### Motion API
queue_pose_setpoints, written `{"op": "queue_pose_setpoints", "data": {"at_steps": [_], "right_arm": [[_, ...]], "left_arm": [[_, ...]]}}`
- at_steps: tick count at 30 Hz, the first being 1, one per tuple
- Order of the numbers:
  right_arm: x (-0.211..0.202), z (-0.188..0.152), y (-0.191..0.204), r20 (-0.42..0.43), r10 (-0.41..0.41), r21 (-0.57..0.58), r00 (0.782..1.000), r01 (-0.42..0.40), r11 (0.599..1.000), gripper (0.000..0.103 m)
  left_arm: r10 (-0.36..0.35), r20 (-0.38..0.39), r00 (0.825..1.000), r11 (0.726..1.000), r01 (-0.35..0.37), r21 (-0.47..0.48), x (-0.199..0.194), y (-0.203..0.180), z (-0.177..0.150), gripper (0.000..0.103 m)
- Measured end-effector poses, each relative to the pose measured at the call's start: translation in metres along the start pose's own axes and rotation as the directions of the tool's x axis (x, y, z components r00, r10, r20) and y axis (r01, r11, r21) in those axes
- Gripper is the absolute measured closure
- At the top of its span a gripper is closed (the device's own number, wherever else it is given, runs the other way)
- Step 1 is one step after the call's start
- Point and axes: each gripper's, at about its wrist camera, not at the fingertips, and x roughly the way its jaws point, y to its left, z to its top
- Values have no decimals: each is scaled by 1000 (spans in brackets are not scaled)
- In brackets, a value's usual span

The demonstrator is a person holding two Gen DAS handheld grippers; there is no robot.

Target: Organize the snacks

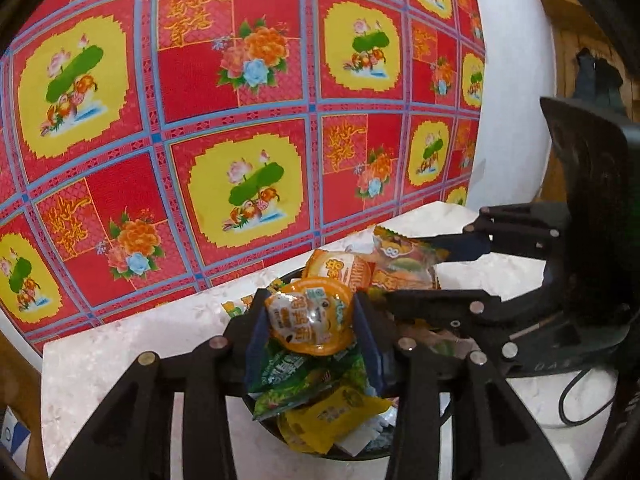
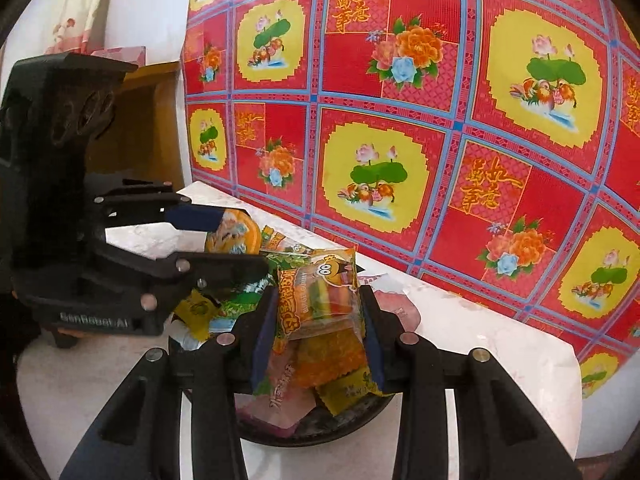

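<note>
Claws first: my left gripper (image 1: 310,330) is clamped on a round orange jelly cup with a printed foil lid (image 1: 310,320), and my right gripper (image 2: 318,328) pinches a clear burger-gummy packet with orange lettering (image 2: 320,300). Both snacks hang just above the dark round bowl (image 2: 280,436), heaped with green and yellow wrappers, on the pale marble-look tabletop (image 2: 480,340). I judge this the sorting pick, mid-step. Next I need to lift each clear without dragging neighbouring wrappers, then carry them apart.

One dark bowl (image 2: 352,420) holds several snack packets; two jelly cups (image 1: 310,316) show, and two grippers.
</note>
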Motion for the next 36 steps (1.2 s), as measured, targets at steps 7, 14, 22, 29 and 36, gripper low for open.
{"op": "queue_pose_setpoints", "data": {"at_steps": [7,14,22,29,36], "right_arm": [[1,0,3,10,-4,-16,1000,4,1000,54],[-4,0,6,44,-6,-52,999,8,999,44],[-32,8,-14,170,35,17,985,-38,999,28],[-43,7,-19,68,45,-38,997,-43,998,28],[-43,-31,-30,-82,104,78,991,-98,992,33]], "left_arm": [[-2,-1,1000,1000,2,-3,1,0,1,50],[-13,42,999,999,15,-32,-7,6,2,34],[-28,106,994,997,35,-67,-21,11,8,28],[-26,89,996,999,29,-40,-18,5,6,28],[-24,101,995,1000,25,-8,-23,-2,5,28]]}}
